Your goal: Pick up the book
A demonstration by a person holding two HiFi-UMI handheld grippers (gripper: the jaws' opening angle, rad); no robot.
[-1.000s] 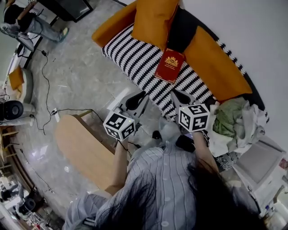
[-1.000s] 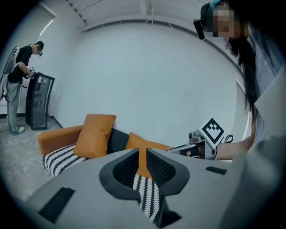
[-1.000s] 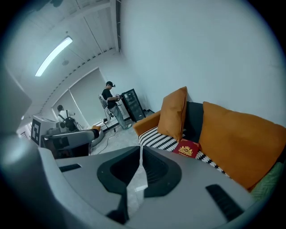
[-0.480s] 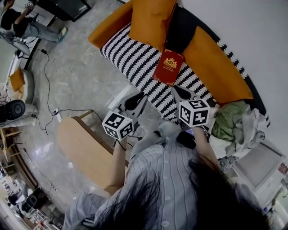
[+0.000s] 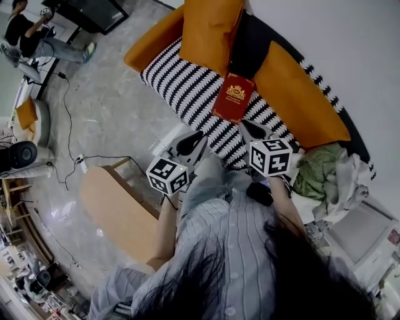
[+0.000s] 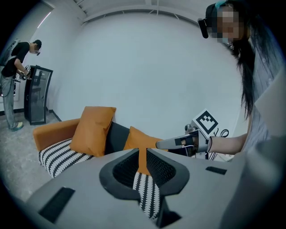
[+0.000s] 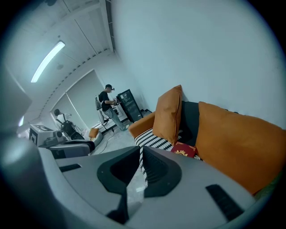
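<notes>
The book (image 5: 233,97) is a deep red hardback with a gold crest stamped on its cover. It lies flat on the sofa's black-and-white striped seat (image 5: 187,81), near the back, with its top edge against the dark panel (image 5: 253,37) between two orange cushions: an upright one (image 5: 209,28) to one side and a broad back cushion (image 5: 300,94) to the other.

The person stands in front of the sofa with both tools pointed at it. The left hand-held gripper (image 5: 199,135) has its jaws closed together with nothing between them; only the striped seat shows past the tips. The right hand-held gripper (image 5: 249,130) is likewise closed and empty. Both are short of the book and neither touches it.

A rumpled heap of green and white cloth (image 5: 325,169) sits at the sofa's end, on the right gripper's side. The floor (image 5: 112,94) is polished grey stone with a black cable (image 5: 65,119) trailing across it. A plain white wall (image 5: 337,37) runs behind the sofa. At the far side of the room another person (image 5: 31,37) stands beside a dark cabinet (image 5: 94,9).
</notes>
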